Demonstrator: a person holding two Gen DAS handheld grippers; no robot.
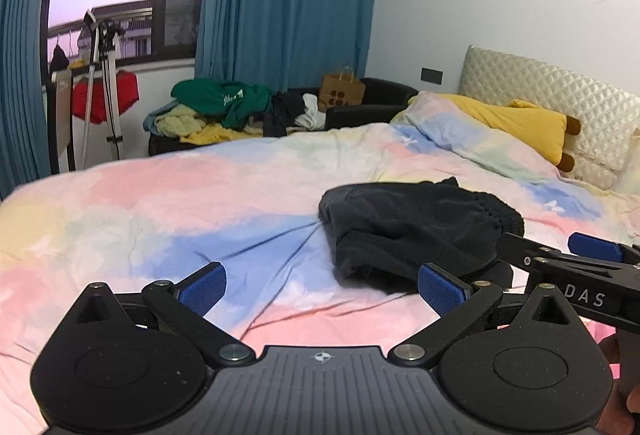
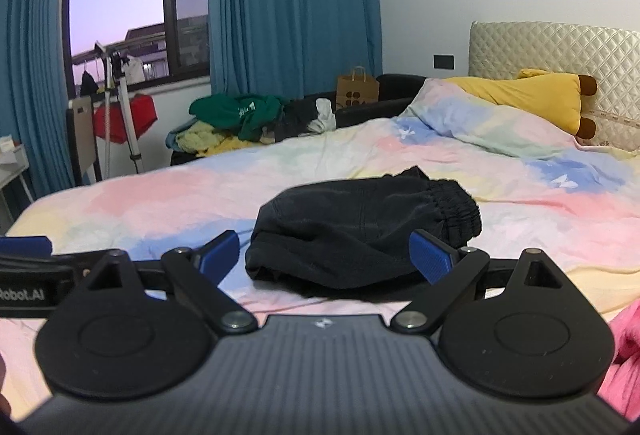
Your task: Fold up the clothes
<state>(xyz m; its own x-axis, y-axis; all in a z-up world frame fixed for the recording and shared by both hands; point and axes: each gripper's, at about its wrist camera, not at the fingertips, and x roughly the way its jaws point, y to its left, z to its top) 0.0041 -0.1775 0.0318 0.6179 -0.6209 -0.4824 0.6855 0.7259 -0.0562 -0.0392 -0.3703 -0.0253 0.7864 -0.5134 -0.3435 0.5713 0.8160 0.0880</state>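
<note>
Folded black trousers (image 1: 416, 227) with an elastic waistband lie on the pastel bed cover (image 1: 160, 203). My left gripper (image 1: 322, 285) is open and empty, low over the cover, just left of and in front of the trousers. My right gripper (image 2: 326, 255) is open and empty, with the folded trousers (image 2: 360, 231) right ahead between its spread blue pads (image 2: 432, 255). The right gripper also shows at the right edge of the left wrist view (image 1: 560, 263). The left gripper shows at the left edge of the right wrist view (image 2: 28, 267).
A pile of clothes (image 1: 224, 111) lies on a black sofa beyond the bed, with a paper bag (image 1: 342, 91). A yellow plush pillow (image 1: 516, 123) rests by the quilted headboard (image 1: 560, 87). A tripod (image 1: 104, 91) stands by the window. Pink fabric (image 2: 624, 347) lies at the lower right.
</note>
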